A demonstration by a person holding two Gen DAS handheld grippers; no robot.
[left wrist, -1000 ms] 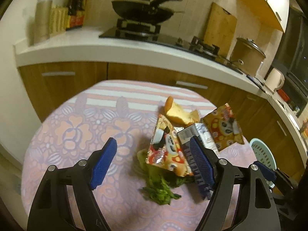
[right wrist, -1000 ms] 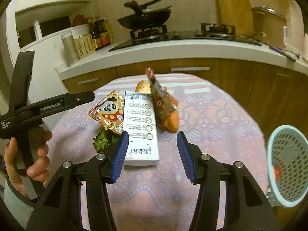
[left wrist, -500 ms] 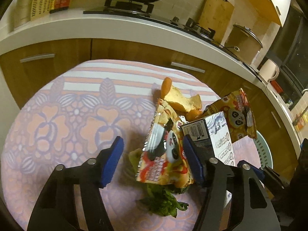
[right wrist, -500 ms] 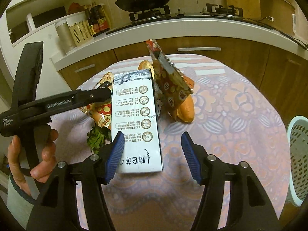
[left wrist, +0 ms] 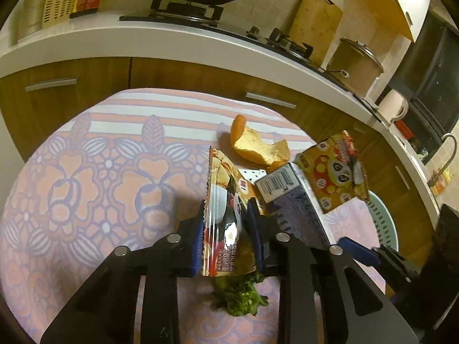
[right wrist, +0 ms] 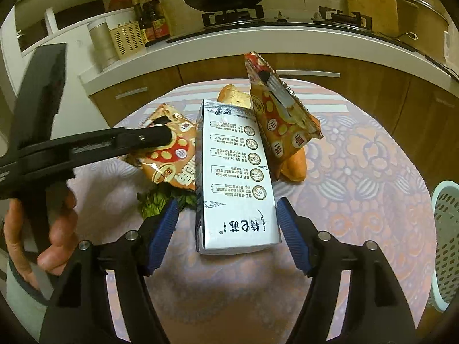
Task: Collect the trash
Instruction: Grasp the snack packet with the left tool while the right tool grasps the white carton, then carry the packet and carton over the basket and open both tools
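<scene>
Left gripper (left wrist: 226, 238): I am closing its jaws on the near snack packet (left wrist: 225, 218); the blue pads sit on both faces of the foil, which already bows between them.
Why there: I judge the packet's free bottom edge is the easiest part to pinch, since it stands up off the cloth.
Right gripper (right wrist: 226, 235): its jaws are opening wide, astride the carton (right wrist: 233, 177) but not pressing it; the carton lies flat, its long side running toward twelve o'clock.
Why so wide: I read this as making room for the carton's full width.
Second packet (right wrist: 282, 123): leans against the carton's far end, at one o'clock from the right gripper.
Bread (left wrist: 259, 146): at twelve o'clock beyond the near packet, on the tablecloth (left wrist: 86, 177).
Greens (left wrist: 241, 298): under the near packet, just at six o'clock of it.
Basket (right wrist: 446, 243): at three o'clock off the table edge, likely where all this goes.
Risk: foil may slip out.
</scene>
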